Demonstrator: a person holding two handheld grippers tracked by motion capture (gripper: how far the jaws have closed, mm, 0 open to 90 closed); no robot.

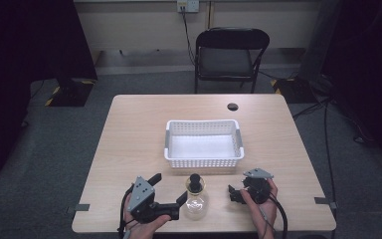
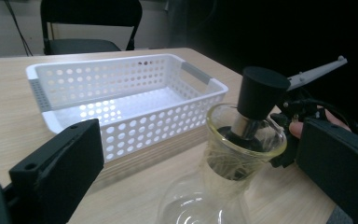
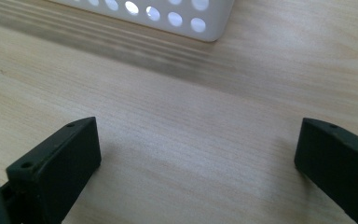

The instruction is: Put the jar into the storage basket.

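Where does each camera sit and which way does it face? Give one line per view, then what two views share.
High view: above the person's side, looking forward and down at the table; both hands show.
Left gripper view: on the left gripper, facing the glass flask between its open jaws.
Right gripper view: on the right gripper, aimed down at bare tabletop between open jaws.
Shared: high and left gripper views both show the white basket.

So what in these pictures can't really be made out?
- Glass flask: its base is cut off by the bottom edge of the left gripper view.
- Whether the left tool touches the flask: too small to tell in the high view.
- Right tool: its jaws are partly hidden by the hand in the high view.
- White basket: cut off by the top edge of the right gripper view.
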